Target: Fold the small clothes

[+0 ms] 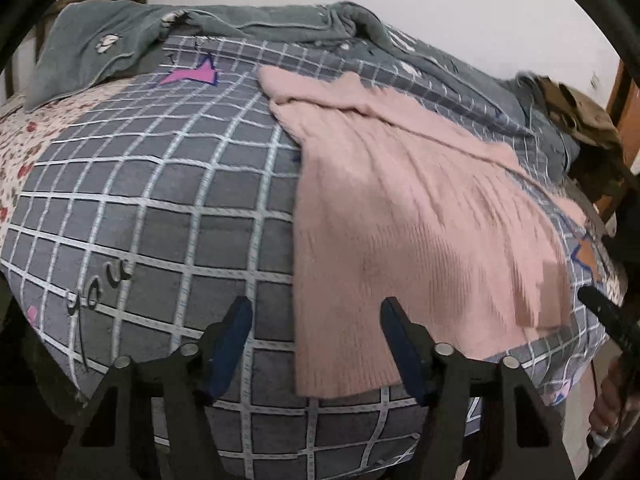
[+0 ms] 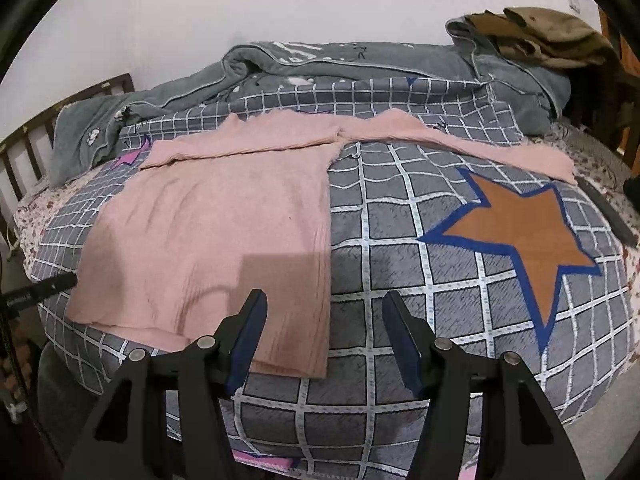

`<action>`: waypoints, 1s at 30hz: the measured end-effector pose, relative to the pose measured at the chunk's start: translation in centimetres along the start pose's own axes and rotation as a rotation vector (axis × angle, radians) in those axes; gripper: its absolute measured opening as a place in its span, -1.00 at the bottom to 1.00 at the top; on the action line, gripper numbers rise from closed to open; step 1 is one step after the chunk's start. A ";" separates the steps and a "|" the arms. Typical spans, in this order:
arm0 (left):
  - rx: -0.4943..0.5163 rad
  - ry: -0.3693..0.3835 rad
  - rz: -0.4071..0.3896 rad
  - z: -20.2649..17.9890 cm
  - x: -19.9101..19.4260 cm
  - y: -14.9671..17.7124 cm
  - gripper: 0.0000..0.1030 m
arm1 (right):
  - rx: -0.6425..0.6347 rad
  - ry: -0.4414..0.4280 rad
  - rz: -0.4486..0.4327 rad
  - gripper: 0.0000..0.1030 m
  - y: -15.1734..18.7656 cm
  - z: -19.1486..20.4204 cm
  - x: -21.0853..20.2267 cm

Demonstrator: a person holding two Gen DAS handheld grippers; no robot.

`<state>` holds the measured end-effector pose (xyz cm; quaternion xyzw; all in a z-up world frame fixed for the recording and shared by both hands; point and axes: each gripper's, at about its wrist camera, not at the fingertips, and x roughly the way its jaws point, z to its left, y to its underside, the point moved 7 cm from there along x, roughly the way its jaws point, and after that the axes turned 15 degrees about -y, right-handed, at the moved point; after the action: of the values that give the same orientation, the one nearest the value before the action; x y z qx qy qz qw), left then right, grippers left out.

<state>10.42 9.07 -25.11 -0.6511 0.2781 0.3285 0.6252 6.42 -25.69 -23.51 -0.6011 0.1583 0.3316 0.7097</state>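
Pink ribbed sweater spread flat on the checked grey bedcover; body laid out smooth, near hem toward the edge of the bed, one long sleeve stretched sideways across the cover, far beyond the right jaws and off to their right; other sleeve apparently folded across the upper body, though hard to tell for sure; knit soft and finely ribbed, faintly shadowed near the hem.

Left gripper above the near edge of the bed, jaws parted about halfway with nothing between the blue pads; sweater's near left corner just ahead of the gap and reaching behind the right-hand finger; touching or not, cannot tell; bare checked cover ahead of the left-hand finger.

Right gripper likewise parted about halfway, gripping nothing; sweater's near right corner ahead of the gap on its left side, its hem running away past the left-hand finger; only checked cover in front of the right-hand finger; contact with the fabric not clear.

Orange star print on the cover to the right of the right jaws; bunched grey-green blanket far beyond both, along the wall; brown garment heaped at the far right; tip of the other gripper at the left border of the right wrist view, beside the sweater's left edge.
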 end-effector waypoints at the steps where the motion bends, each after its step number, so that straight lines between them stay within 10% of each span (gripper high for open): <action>1: 0.004 0.004 0.011 -0.2 0.3 0.2 0.15 | 0.003 -0.004 0.001 0.14 0.1 -0.1 0.2; 8: 0.039 -0.021 0.018 -1.0 1.2 0.6 -0.25 | 0.052 -0.071 0.035 0.11 1.5 -0.4 2.3; 13: 0.005 0.017 0.044 -0.8 1.4 0.2 -0.85 | -0.026 -0.075 0.062 -0.73 2.6 1.1 3.5; 22: -0.049 0.077 -0.040 1.2 -2.3 -0.9 -0.86 | -0.028 -0.137 -0.107 -0.91 0.6 1.3 -1.5; 30: 0.000 -0.021 0.037 1.0 0.0 1.0 -0.83 | -0.004 -0.053 0.036 -0.89 3.6 0.3 2.1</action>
<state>9.59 9.96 -25.78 -0.6422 0.2836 0.3467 0.6220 5.51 -24.65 -27.46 -0.5903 0.1495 0.3605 0.7065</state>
